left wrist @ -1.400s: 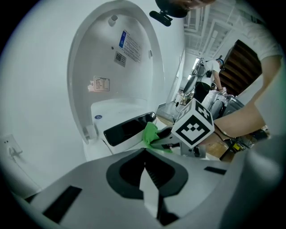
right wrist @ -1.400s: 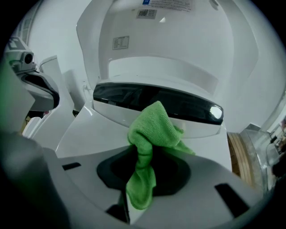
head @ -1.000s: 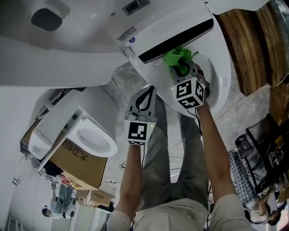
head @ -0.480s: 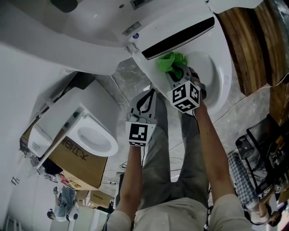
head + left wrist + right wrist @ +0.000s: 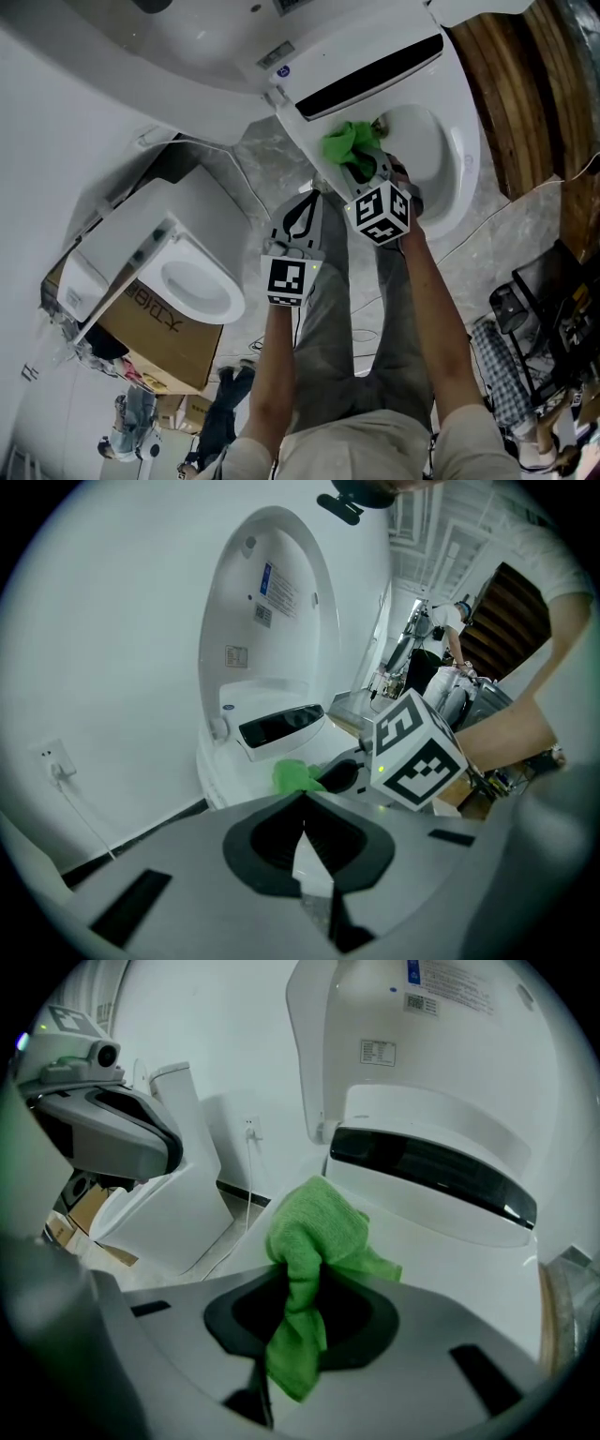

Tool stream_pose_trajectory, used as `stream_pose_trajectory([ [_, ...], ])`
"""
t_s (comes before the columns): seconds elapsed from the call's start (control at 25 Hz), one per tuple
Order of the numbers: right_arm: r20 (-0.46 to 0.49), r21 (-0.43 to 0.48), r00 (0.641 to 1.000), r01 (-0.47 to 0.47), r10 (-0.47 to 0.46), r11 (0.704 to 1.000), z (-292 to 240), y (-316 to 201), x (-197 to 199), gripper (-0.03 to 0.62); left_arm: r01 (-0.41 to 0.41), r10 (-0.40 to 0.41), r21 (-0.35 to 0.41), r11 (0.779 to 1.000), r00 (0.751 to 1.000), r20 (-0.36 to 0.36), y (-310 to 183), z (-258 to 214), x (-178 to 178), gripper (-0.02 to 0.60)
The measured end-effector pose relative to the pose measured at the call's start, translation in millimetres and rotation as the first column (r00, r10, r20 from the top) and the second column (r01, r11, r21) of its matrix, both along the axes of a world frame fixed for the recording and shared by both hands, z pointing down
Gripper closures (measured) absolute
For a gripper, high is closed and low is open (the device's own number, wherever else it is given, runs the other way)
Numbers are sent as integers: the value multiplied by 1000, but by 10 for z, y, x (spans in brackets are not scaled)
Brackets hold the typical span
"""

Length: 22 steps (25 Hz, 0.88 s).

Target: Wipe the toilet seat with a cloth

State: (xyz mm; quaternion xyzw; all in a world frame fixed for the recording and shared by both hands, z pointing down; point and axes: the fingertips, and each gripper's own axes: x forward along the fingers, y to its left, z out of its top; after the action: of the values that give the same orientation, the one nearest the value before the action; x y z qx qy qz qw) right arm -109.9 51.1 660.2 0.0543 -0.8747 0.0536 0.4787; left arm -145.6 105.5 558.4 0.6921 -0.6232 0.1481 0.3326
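Note:
A white toilet with its lid raised fills the top of the head view; its seat (image 5: 461,159) rings the bowl. My right gripper (image 5: 359,167) is shut on a green cloth (image 5: 343,141) that presses on the seat's left rear part, just below the black-fronted rear unit (image 5: 367,77). In the right gripper view the cloth (image 5: 314,1241) bunches out of the jaws against the white seat (image 5: 450,1260). My left gripper (image 5: 301,214) hangs below and left of the toilet, jaws together, holding nothing. In the left gripper view the cloth (image 5: 296,776) shows beyond its tips.
A second white toilet (image 5: 178,277) stands on a cardboard box (image 5: 159,342) at the left. Dark wood planks (image 5: 525,94) lie right of the toilet. Cables and equipment (image 5: 544,309) crowd the lower right. A wall socket with a cord (image 5: 58,761) is at the left.
My right gripper has slid the green cloth leftward and a little toward me along the rear of the seat. The left gripper has stayed where it was.

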Motion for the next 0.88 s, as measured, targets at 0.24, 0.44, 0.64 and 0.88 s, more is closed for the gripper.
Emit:
stream_pose_trajectory([
  [0.24,4,-47,1000,-9,9,999,20,198,140,501,-1,1,-14,1000,1000,3,84,-39,57,569],
  [0.44,-9,-80,1000,0,0,997,35,373,301,500,-9,9,-24,1000,1000,14,128,-105,97,569],
  [0.64,-32,-121,999,-11,7,993,39,578,521,500,-34,35,-45,998,999,24,135,-217,223,569],
  [0.88,23,-130,994,-104,108,986,-349,619,716,499,-85,86,-41,996,996,35,70,-483,375,569],
])
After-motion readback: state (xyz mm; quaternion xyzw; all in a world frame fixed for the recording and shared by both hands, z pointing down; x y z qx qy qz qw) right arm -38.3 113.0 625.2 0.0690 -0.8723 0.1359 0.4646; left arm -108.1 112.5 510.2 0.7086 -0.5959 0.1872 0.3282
